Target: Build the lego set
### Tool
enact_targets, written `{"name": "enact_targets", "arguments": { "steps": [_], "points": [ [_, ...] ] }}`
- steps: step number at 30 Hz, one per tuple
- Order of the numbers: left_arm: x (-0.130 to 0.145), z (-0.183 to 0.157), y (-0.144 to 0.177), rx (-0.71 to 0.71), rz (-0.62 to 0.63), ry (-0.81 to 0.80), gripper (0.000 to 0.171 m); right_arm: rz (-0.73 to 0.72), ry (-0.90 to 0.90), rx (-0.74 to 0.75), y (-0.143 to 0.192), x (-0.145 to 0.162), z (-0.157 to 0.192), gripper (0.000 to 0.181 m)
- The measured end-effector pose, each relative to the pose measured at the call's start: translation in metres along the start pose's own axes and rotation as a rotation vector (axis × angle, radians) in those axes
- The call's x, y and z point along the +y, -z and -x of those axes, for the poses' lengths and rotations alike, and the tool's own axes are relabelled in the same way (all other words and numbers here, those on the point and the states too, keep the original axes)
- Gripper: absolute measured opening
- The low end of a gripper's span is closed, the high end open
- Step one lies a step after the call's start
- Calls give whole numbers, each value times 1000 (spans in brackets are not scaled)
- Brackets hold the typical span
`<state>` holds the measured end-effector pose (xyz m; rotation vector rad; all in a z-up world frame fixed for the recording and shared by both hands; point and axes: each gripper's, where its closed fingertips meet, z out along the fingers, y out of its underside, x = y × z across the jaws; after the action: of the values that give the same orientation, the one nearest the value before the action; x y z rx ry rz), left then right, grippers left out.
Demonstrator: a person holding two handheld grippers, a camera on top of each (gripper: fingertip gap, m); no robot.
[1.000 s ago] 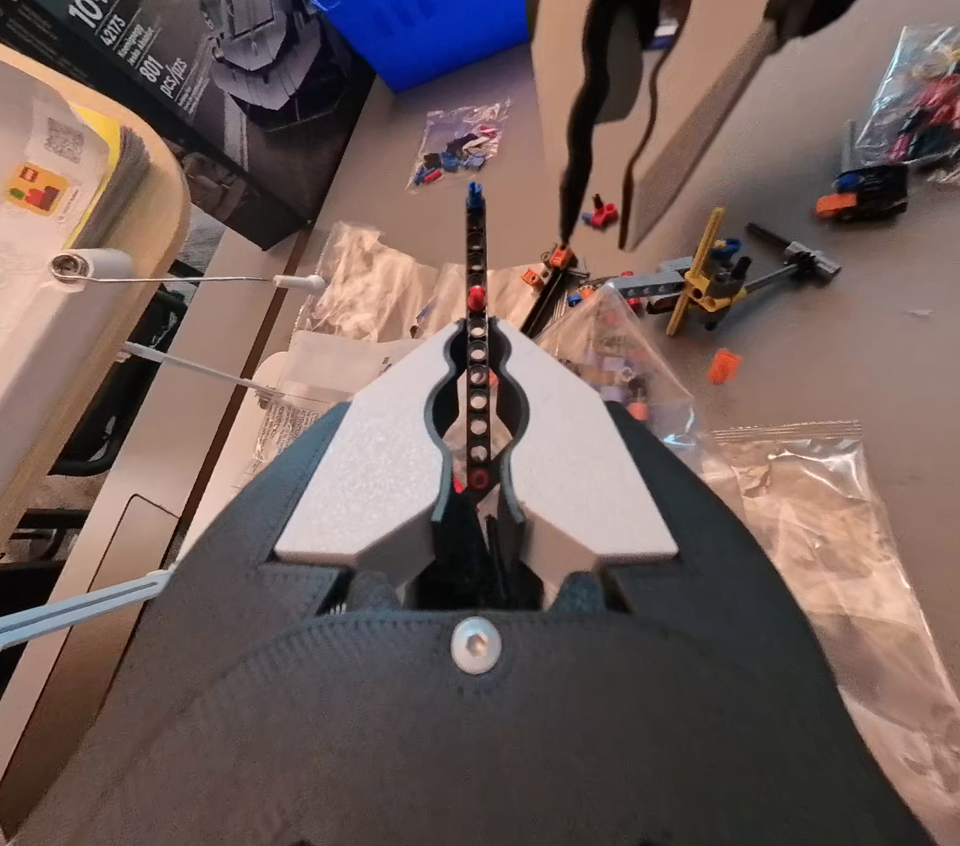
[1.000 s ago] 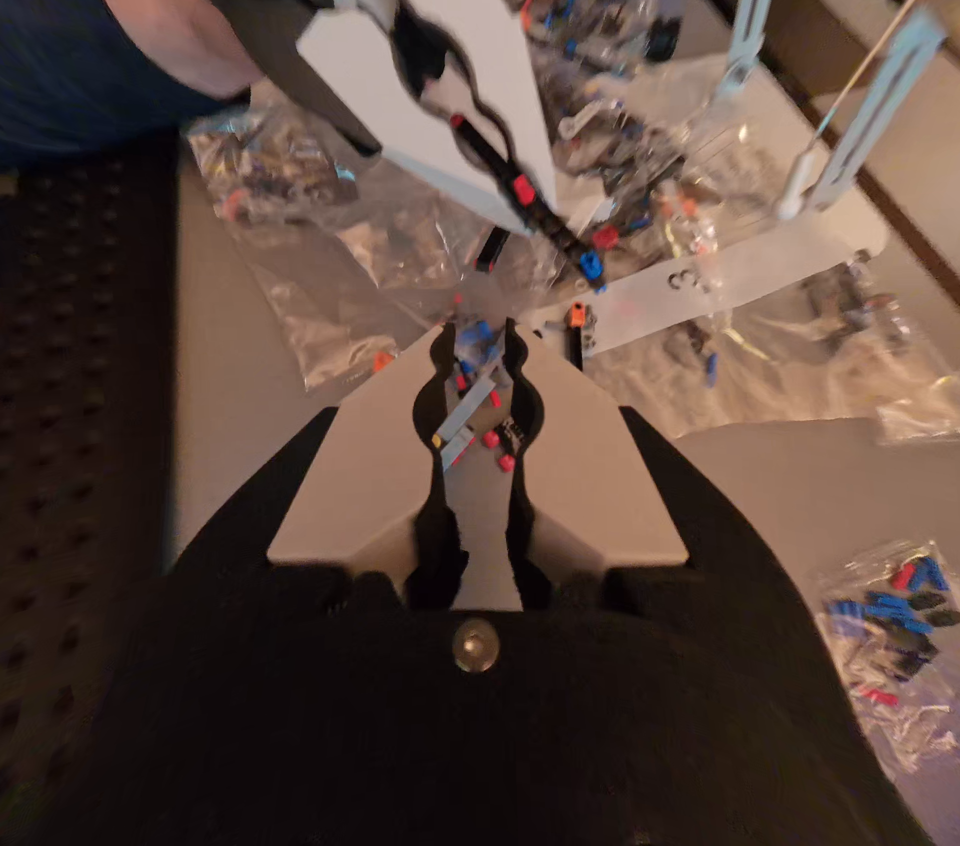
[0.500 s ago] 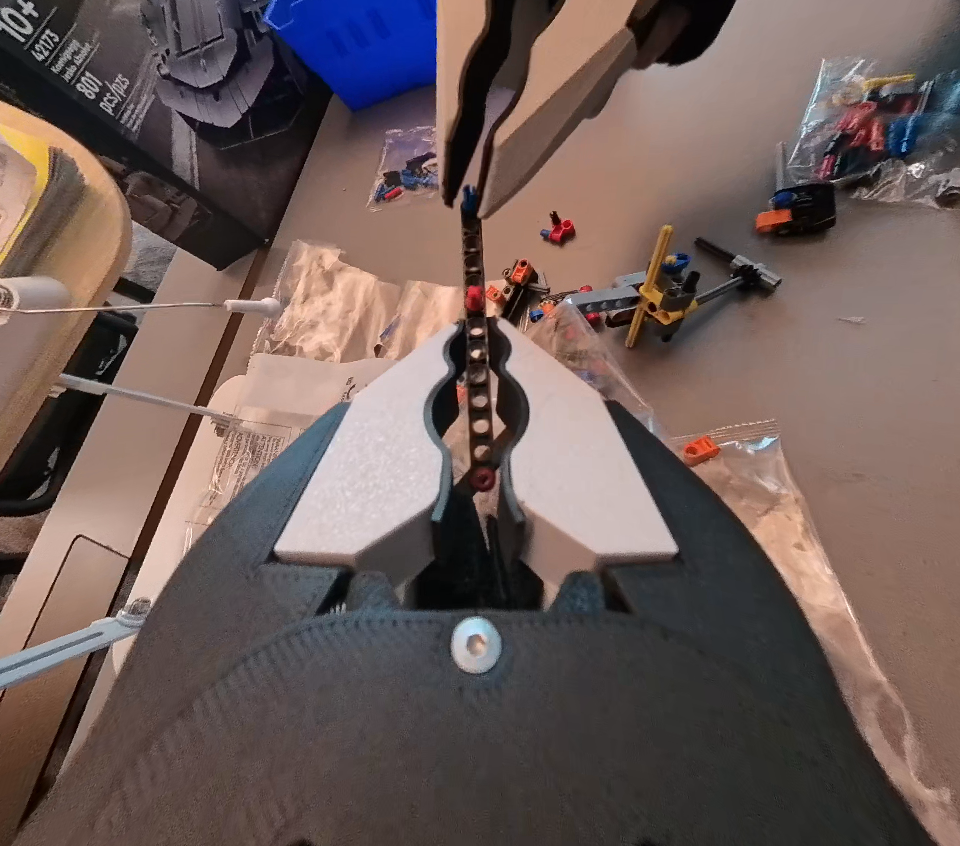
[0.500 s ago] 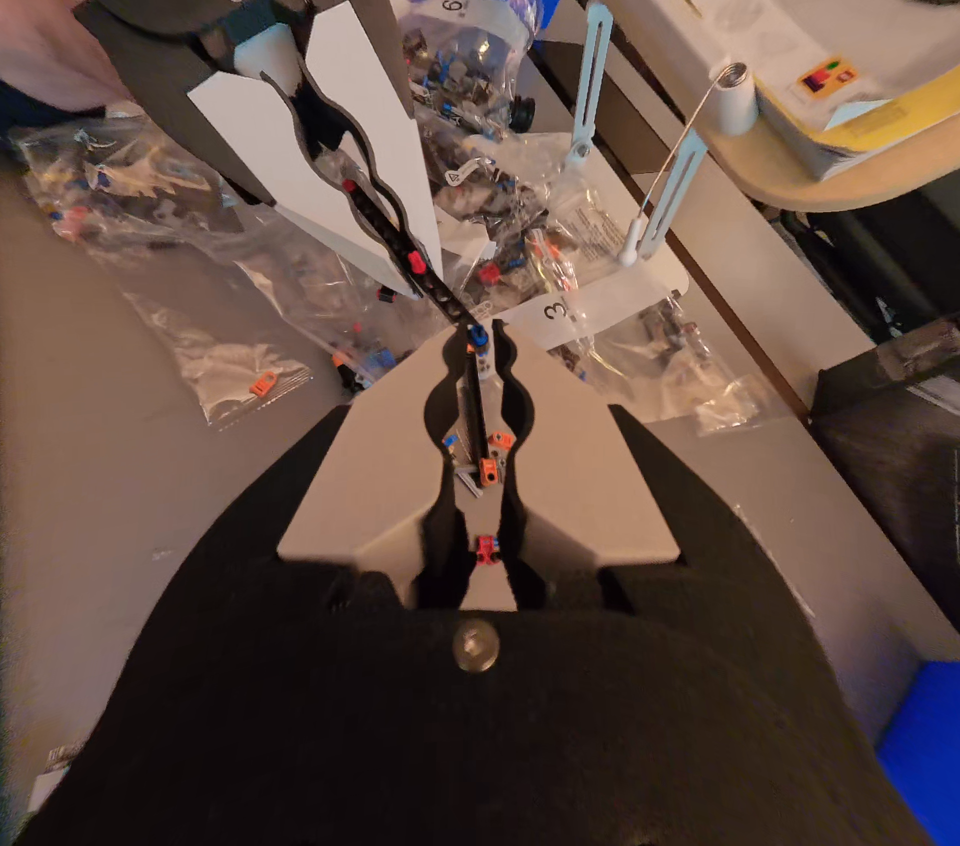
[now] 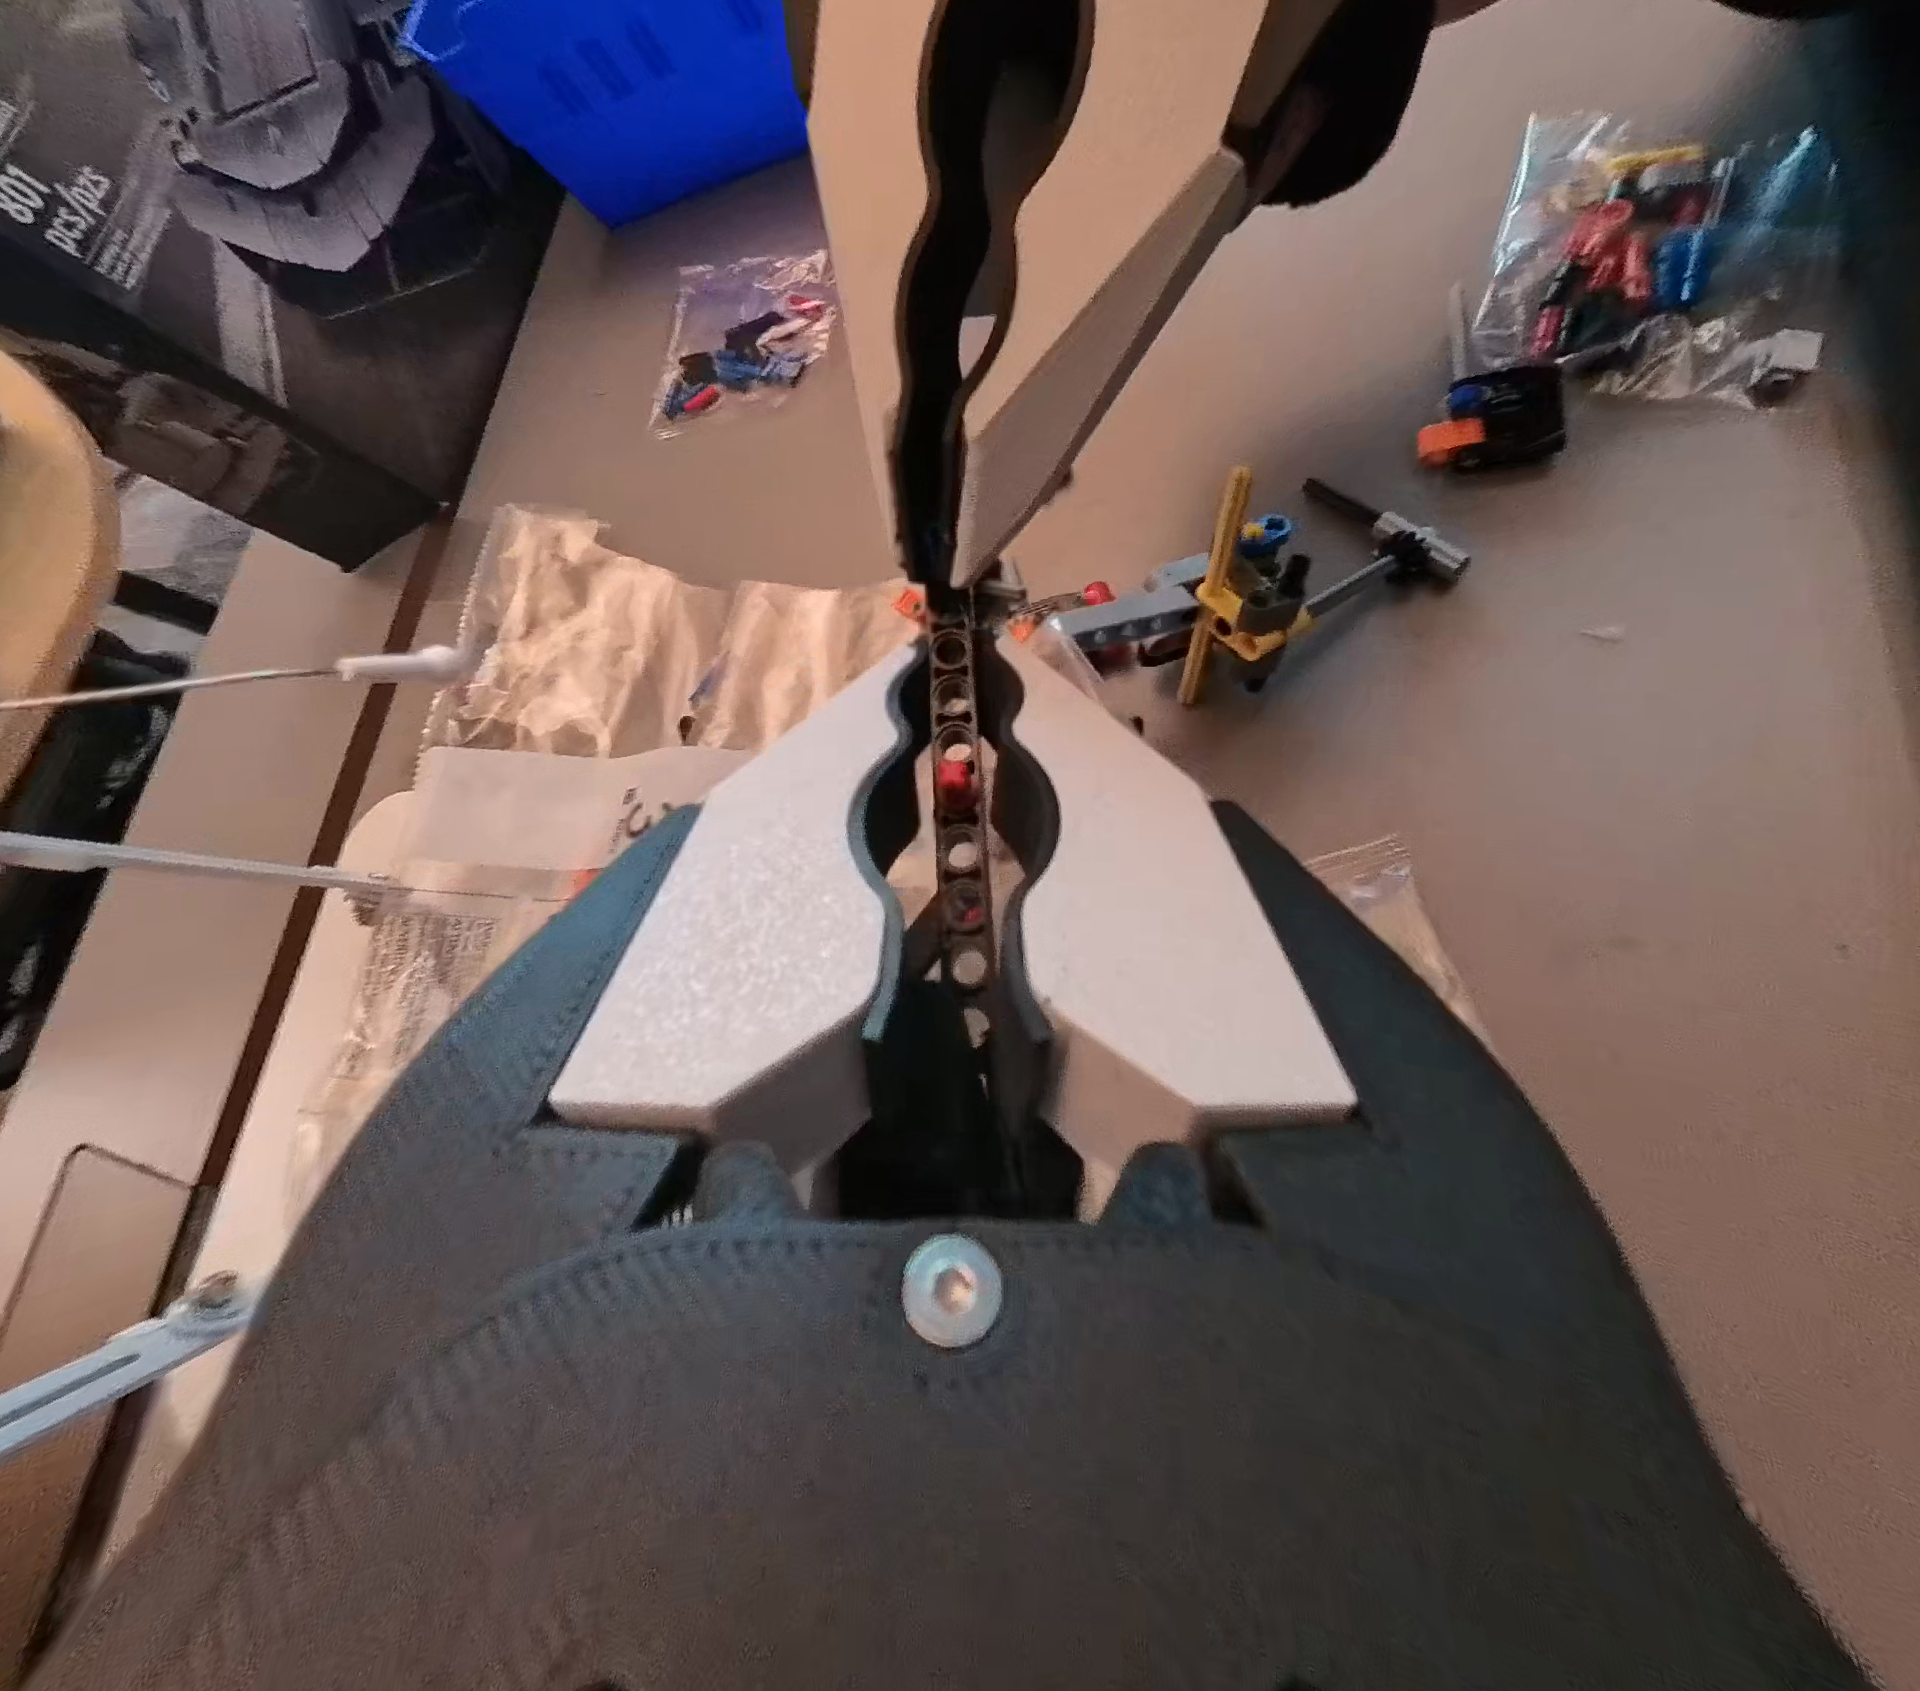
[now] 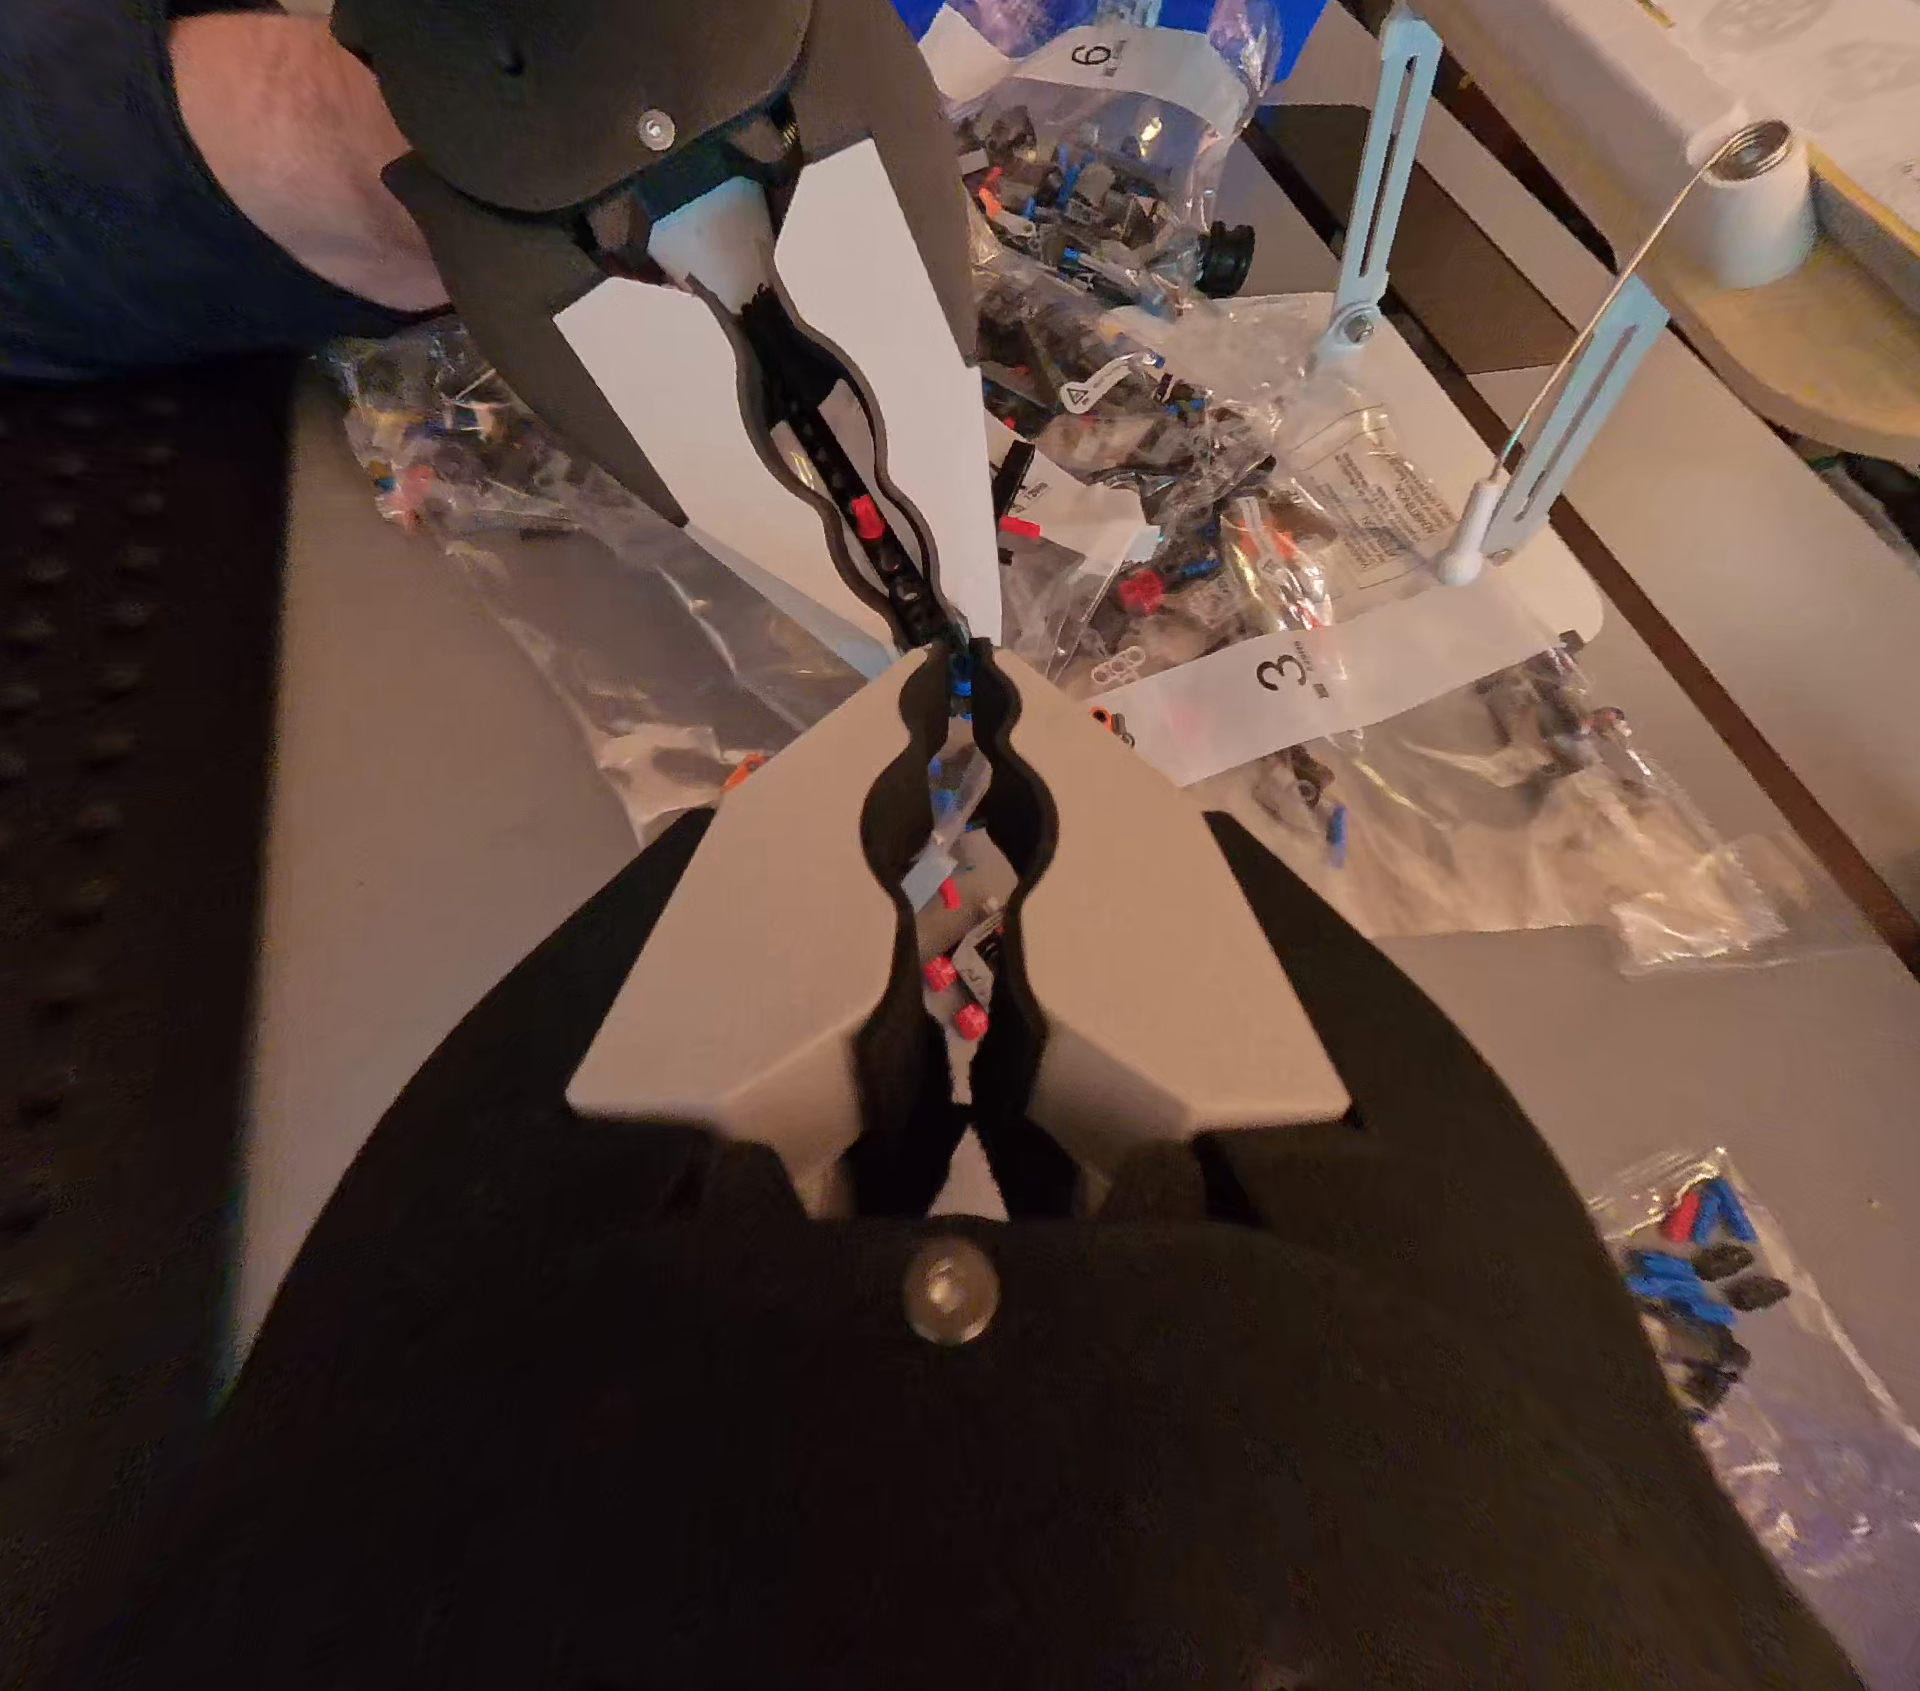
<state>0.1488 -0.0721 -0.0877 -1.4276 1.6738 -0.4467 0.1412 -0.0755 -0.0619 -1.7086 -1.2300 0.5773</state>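
My left gripper [image 5: 961,649] is shut on a long black holed beam [image 5: 961,852] that carries a red pin [image 5: 954,777]. The beam lies along the jaws and its far end just clears the fingertips. My right gripper [image 5: 935,576] comes down from above and meets that end tip to tip. In the right wrist view my right gripper [image 6: 961,667] is shut on a blue pin [image 6: 961,680] at the beam's end. The left gripper [image 6: 940,628] faces it, with the beam [image 6: 831,462] between its fingers. Both are held above the table.
A partial build with a yellow piece [image 5: 1236,592] and a small black and orange build [image 5: 1496,420] lie on the table. Bags of parts [image 6: 1143,187] [image 5: 1621,259], empty bags [image 5: 582,654], a blue bin [image 5: 623,41], the set's box [image 5: 208,83] and a booklet stand [image 6: 1558,415] surround them. Only a small space, under 4 cm, lies between the two pairs of fingers.
My right gripper came down onto the beam's far end and shut on the blue pin. The beam now sits deeper in my left gripper, with the red pin between the fingers.
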Motion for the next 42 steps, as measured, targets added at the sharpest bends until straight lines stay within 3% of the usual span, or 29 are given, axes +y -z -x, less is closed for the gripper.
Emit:
{"name": "enact_targets", "arguments": {
  "steps": [4, 10, 23, 29, 35, 42],
  "points": [
    [0, 1, 4, -41, 57, -46, 7, -18, -20, 0, 1, -4, 1, 1],
    [-9, 2, 11, -7, -21, 20, 7, -131, -124, -50, 7, -19, 1, 0],
    [-10, 0, 11, -6, 7, -12, 8, -233, -222, -115, 9, -33, 5, 0],
    [-24, -2, 22, 107, -145, 132, 7, -316, -361, -293, 16, -39, 8, 1],
    [-31, -7, 37, 231, -248, 242, 6, -357, -245, -166, 43, -41, -9, 5],
    [-39, -14, 41, 338, -328, 315, 6, -283, -80, -186, 26, -41, 19, 15]
  ]
}}
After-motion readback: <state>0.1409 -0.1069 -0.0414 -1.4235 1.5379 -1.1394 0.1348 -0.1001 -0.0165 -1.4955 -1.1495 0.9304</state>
